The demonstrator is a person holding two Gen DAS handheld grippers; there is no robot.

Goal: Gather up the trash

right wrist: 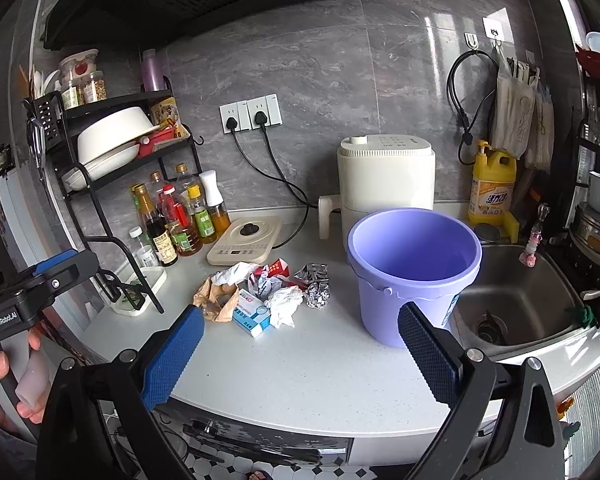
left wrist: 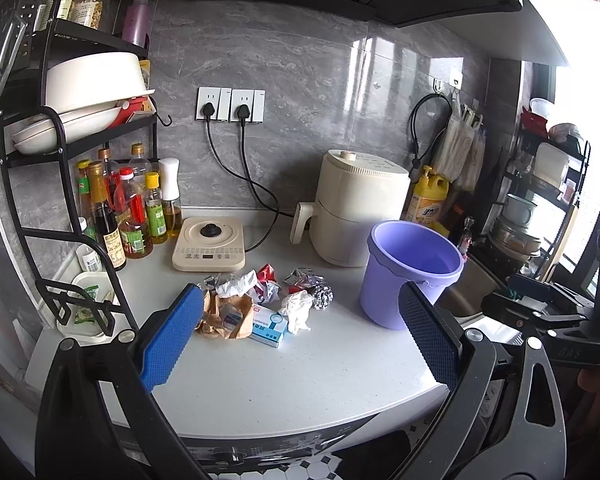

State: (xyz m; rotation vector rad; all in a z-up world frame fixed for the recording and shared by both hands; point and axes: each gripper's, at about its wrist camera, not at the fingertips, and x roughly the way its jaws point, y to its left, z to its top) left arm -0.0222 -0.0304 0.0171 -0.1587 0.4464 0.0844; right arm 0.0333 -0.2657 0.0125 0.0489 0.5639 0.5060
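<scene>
Currently | left gripper (left wrist: 300, 340) and right gripper (right wrist: 300, 350) fingers spread wide, empty | crumpled white tissue (right wrist: 285, 305) on counter (right wrist: 320, 368): light, soft, pinch mid-wad | empty purple plastic bucket (right wrist: 414, 276) beside.

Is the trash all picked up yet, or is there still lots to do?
Nothing looks done yet. The purple bucket looks empty inside. Nothing is in hand: the left claw and right claw are both open, back from the pile. Still left on the counter: the brown paper bag, blue-and-white box, white tissue, foil ball and other wrappers.
</scene>
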